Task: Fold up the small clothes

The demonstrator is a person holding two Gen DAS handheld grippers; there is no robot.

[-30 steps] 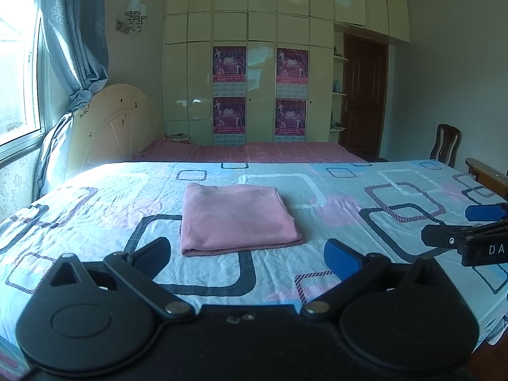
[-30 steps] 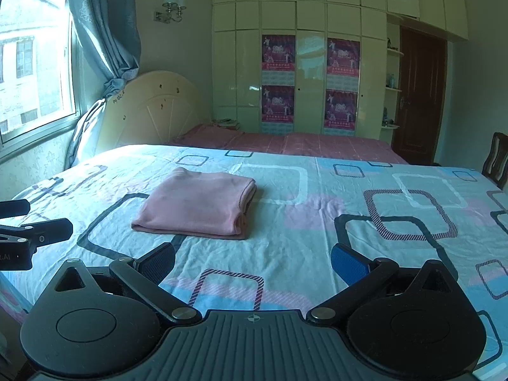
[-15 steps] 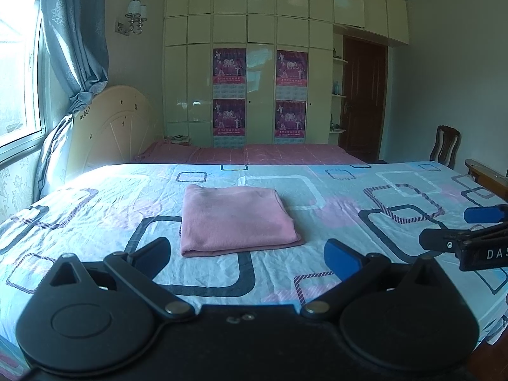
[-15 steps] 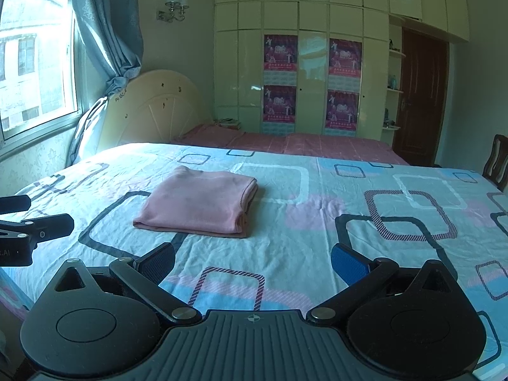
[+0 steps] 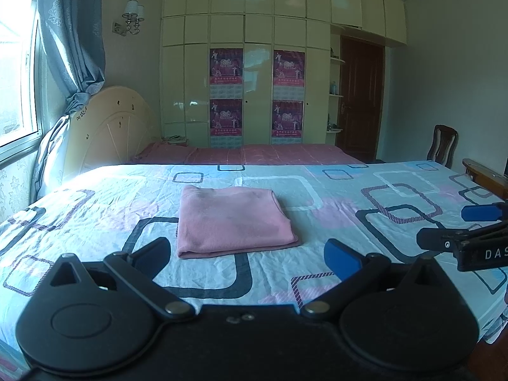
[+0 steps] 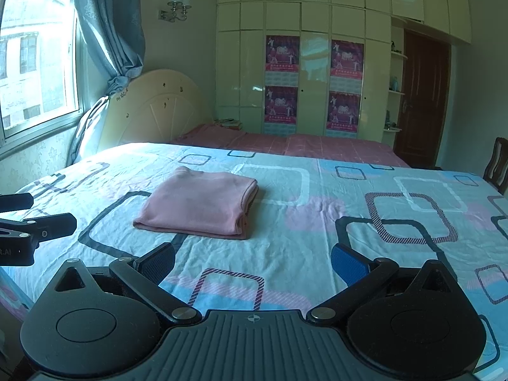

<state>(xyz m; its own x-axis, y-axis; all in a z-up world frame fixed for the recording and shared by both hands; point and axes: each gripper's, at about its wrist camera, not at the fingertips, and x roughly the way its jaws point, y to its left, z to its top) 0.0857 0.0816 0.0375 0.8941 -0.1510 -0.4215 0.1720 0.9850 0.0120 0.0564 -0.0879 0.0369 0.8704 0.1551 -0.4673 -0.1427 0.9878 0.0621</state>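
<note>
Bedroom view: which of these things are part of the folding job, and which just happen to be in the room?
Part of the job:
pink folded garment
patterned bed sheet it lies on
left gripper, jaws open
right gripper, jaws open

Just there:
posters
wall lamp
chair
curtain

A folded pink knit garment [image 5: 233, 219] is lying flat on the patterned bedsheet [image 5: 333, 209], toward its left half. The left black two-finger gripper [image 5: 247, 254] is hovering just in front of the garment, apart from it, and the right black two-finger gripper [image 6: 252, 262] is sitting to its right. Behind the bed, a cream panelled wardrobe [image 5: 254, 63] is standing, with a dark wooden chair [image 5: 443, 143] at the far right.
</note>
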